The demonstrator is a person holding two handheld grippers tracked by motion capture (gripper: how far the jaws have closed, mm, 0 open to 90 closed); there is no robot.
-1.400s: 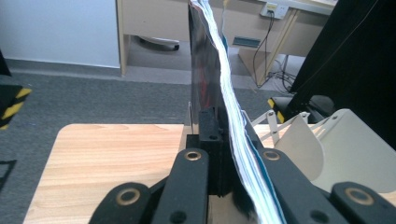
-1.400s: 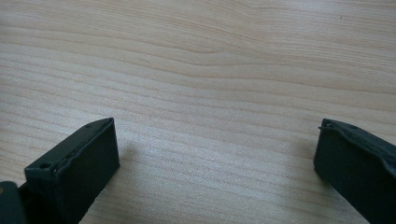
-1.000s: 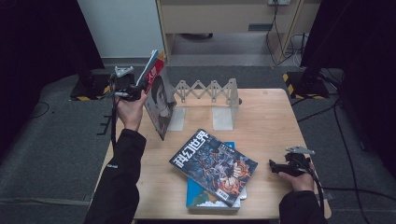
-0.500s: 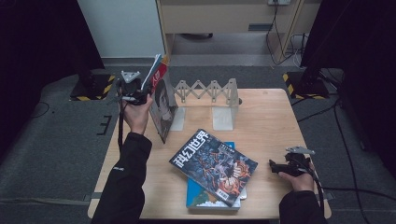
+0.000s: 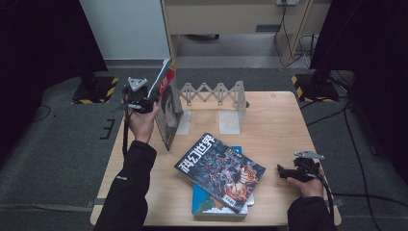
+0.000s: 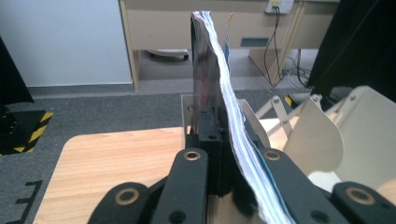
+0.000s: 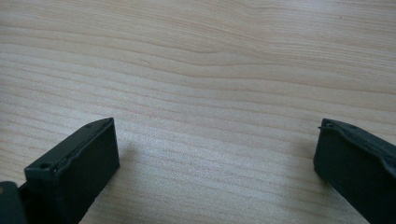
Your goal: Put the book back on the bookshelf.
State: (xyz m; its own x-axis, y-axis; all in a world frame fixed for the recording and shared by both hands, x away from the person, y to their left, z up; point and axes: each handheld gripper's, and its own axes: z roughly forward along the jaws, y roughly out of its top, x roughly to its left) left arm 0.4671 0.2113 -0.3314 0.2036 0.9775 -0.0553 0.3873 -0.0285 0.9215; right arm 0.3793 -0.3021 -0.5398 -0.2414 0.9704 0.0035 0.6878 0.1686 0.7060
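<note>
High view: left gripper pinches a thin magazine — floppy, so hold it low. Right gripper rests apart on the table.

A white expanding rack stands near the counter's far edge. Two magazines lie stacked near the near edge, the top one askew over a blue one.

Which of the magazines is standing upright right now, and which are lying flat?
The magazine clamped in the left gripper stands on edge beside the folding book rack. The other two, the dark-covered magazine atop the blue book, lie flat.
</note>
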